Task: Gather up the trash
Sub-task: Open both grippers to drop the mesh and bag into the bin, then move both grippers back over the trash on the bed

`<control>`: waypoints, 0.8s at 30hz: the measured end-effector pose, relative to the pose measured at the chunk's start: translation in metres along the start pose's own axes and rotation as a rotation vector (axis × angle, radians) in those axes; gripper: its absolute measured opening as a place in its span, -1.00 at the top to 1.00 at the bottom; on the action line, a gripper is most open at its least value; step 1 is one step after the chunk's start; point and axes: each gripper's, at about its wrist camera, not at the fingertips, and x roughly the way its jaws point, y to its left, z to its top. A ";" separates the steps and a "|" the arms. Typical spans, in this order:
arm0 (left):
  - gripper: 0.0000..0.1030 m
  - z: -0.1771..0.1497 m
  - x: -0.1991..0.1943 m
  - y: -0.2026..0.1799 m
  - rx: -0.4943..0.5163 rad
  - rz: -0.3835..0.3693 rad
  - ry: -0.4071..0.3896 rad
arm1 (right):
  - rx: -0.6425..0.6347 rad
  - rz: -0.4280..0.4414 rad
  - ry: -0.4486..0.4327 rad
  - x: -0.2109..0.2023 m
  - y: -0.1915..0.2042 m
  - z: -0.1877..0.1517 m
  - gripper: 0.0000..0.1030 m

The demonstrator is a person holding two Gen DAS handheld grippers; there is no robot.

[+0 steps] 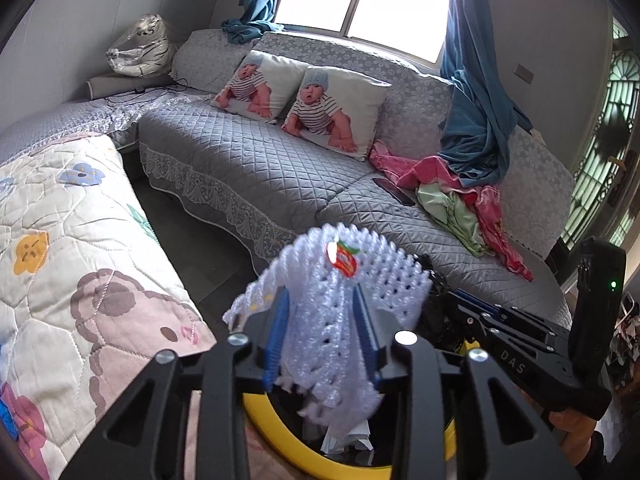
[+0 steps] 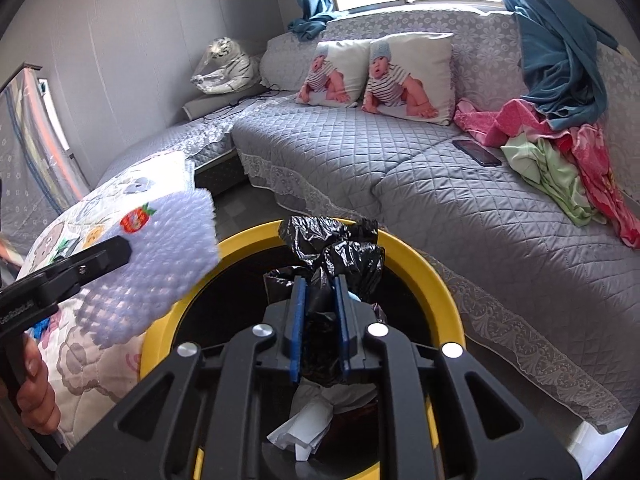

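White foam netting (image 1: 340, 292), the fruit-wrap kind with a red sticker (image 1: 346, 258), pinched between the blue pads (image 1: 276, 336) of the left gripper (image 1: 324, 340), jaws drawn in close on it. Held right above the yellow-rimmed bin (image 1: 280, 432), mesh fanning out over the fingertips, lower end trailing down toward the bin's mouth. Seen from the right wrist view, same foam netting (image 2: 160, 264) up at the bin's left edge (image 2: 436, 280), hanging just over the rim.

Black plastic bag (image 2: 340, 252) clamped in the right gripper (image 2: 320, 320), jaws nearly together with only crumpled film between them. Bunched directly over the bin's centre, bag top standing above the far rim. Crumpled white paper (image 2: 304, 428) lying down inside the bin, below the bag.

Beyond the bin, grey quilted sofa (image 2: 360, 152) with two baby-print cushions (image 2: 408, 76) against the backrest. Dark phone (image 2: 476, 152) flat on the seat, pink and green cloths (image 2: 560, 156) heaped beside it, further right of the bin. Pastel patterned quilt (image 1: 60, 260) close to the bin's left.
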 end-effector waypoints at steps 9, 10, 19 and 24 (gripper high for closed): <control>-0.34 0.000 -0.011 0.010 -0.038 0.039 -0.051 | 0.019 -0.027 -0.025 -0.004 -0.005 0.003 0.14; -0.42 0.001 -0.014 0.012 -0.043 0.046 -0.062 | 0.018 -0.032 -0.032 -0.005 -0.005 0.003 0.03; -0.77 0.012 -0.063 0.056 -0.084 0.184 -0.195 | -0.024 -0.002 -0.116 -0.018 0.008 0.012 -0.46; -0.84 0.017 -0.104 0.100 -0.128 0.284 -0.254 | -0.097 0.081 -0.145 -0.020 0.044 0.017 -0.54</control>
